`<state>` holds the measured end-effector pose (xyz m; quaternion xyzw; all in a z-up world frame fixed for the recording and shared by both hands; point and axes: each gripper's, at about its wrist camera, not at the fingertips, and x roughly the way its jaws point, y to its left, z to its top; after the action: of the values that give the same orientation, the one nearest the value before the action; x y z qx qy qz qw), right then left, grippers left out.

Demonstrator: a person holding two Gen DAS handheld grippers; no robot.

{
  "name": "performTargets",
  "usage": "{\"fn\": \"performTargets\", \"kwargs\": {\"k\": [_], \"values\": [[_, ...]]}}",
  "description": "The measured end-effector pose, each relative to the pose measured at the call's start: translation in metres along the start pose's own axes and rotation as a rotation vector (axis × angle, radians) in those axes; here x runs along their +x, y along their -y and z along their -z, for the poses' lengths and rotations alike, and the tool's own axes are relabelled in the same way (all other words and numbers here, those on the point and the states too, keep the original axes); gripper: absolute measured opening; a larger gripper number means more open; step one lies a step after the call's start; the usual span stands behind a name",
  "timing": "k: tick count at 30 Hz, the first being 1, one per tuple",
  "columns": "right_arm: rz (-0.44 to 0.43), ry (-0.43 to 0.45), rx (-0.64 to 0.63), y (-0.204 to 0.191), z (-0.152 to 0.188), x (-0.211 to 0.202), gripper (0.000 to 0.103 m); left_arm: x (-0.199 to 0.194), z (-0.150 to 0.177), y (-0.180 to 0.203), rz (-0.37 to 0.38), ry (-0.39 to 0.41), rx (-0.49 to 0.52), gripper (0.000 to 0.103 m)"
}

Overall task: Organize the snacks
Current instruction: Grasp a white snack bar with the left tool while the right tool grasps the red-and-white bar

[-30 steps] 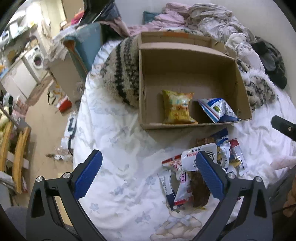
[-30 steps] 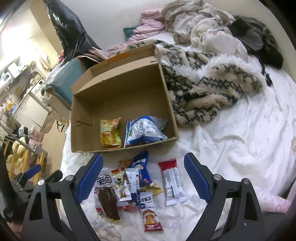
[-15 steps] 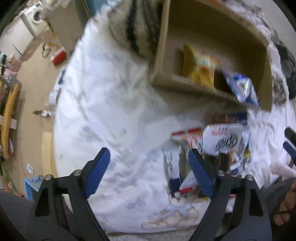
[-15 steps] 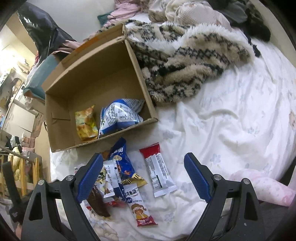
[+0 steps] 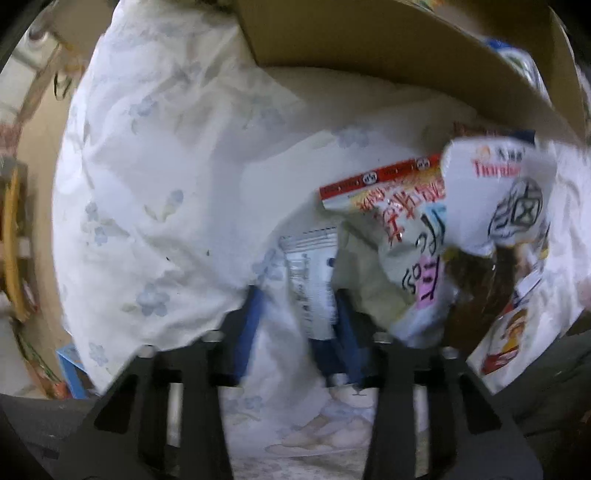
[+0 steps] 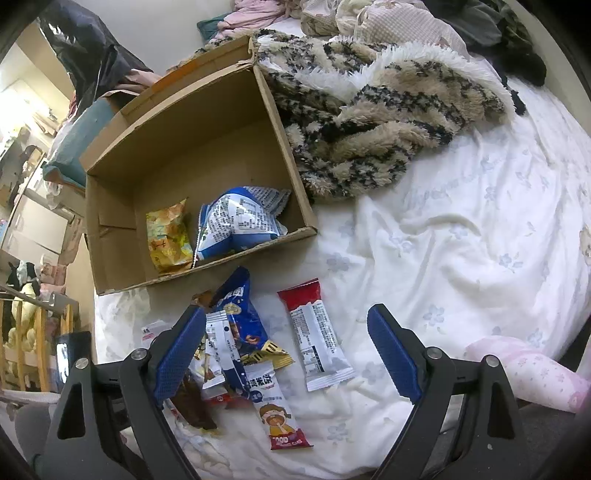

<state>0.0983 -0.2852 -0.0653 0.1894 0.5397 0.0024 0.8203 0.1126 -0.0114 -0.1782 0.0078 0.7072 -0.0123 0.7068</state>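
Note:
A cardboard box on the bed holds a yellow snack bag and a blue-white bag. Several snack packets lie in a pile in front of it, among them a red-white bar and a blue packet. My right gripper is open above the pile. My left gripper is down on the bedsheet, its blue fingers closed narrowly around a white-blue packet. A white packet with red letters and a red-edged packet lie beside it. The view is blurred.
A fuzzy striped blanket lies right of the box, with heaped clothes behind. The white flowered sheet covers the bed. The bed edge and floor are at left. The box wall shows at top of the left wrist view.
My left gripper dropped down to the snack pile and closed its fingers around the white-blue packet. My right gripper stayed open and shifted slightly.

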Motion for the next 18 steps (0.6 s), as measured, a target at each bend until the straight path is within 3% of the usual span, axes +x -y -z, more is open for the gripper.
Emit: {"fn": "performTargets", "kwargs": {"k": [3,7,8,10,13,18], "values": [[0.002,-0.008,0.005,0.002,0.0,0.002,0.091,-0.007,0.005,0.004,-0.029,0.018,0.022,0.013],[0.001,-0.066,0.037,0.009,-0.001,0.012,0.09,-0.029,0.004,-0.007,0.001,0.073,-0.03,0.013],[0.014,-0.091,0.038,0.01,0.0,0.016,0.087,-0.037,0.004,-0.011,-0.002,0.1,-0.051,0.013],[0.045,-0.156,0.032,0.01,0.001,0.031,0.065,-0.046,0.004,-0.018,-0.002,0.129,-0.076,0.013],[0.09,-0.24,0.009,0.007,0.002,0.055,0.058,-0.056,0.005,-0.02,0.013,0.154,-0.1,0.013],[0.164,-0.279,-0.053,-0.001,-0.005,0.079,0.058,-0.067,0.008,-0.019,0.022,0.175,-0.077,0.013]]}}
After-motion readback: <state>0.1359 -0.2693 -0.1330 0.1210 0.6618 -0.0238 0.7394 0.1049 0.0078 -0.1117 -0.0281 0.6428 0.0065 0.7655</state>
